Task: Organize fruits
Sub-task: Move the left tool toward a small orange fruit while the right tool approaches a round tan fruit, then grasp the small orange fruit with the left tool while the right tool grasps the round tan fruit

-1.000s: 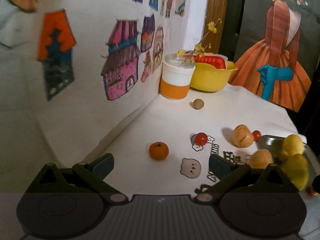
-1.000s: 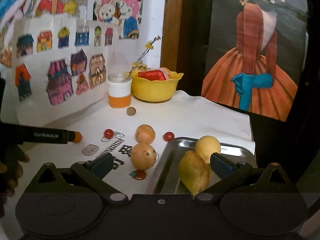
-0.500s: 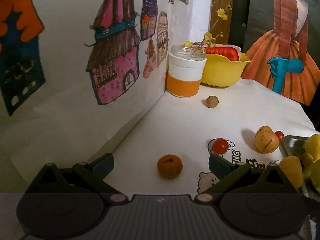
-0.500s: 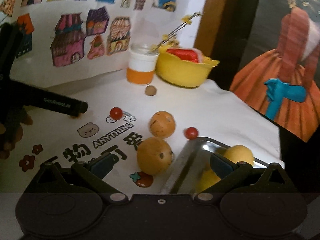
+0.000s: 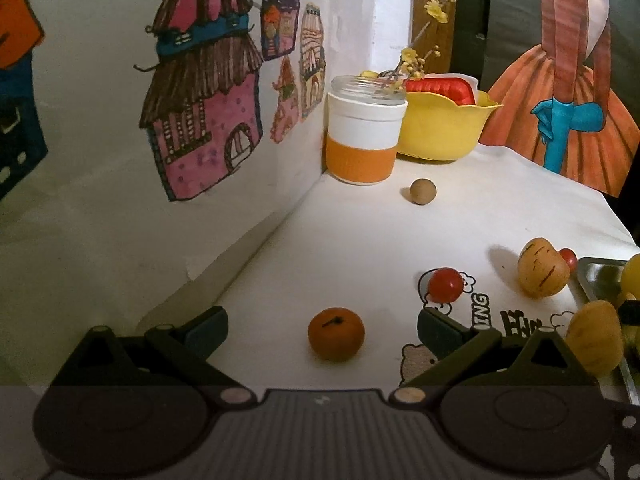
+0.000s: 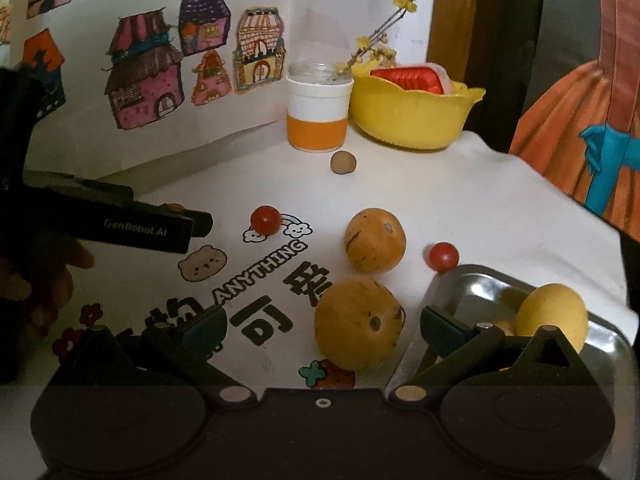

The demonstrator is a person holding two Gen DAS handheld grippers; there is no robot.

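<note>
Squarely between left tool (image 5: 322, 326) fingers: tangerine (image 5: 336, 334).

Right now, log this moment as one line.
left gripper: open, around small orange | right gripper: open, at tan fruit | tray: yellow fruit

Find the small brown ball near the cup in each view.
Left wrist: brown ball, upper centre-right, on the cloth just right of the orange-and-white cup.
Right wrist: brown ball, upper centre, just below the cup.
Shared landmark: yellow bowl behind it.

Dim warm light, soft shadows, fisheye-bent edges, dark corners, mostly sharp.
</note>
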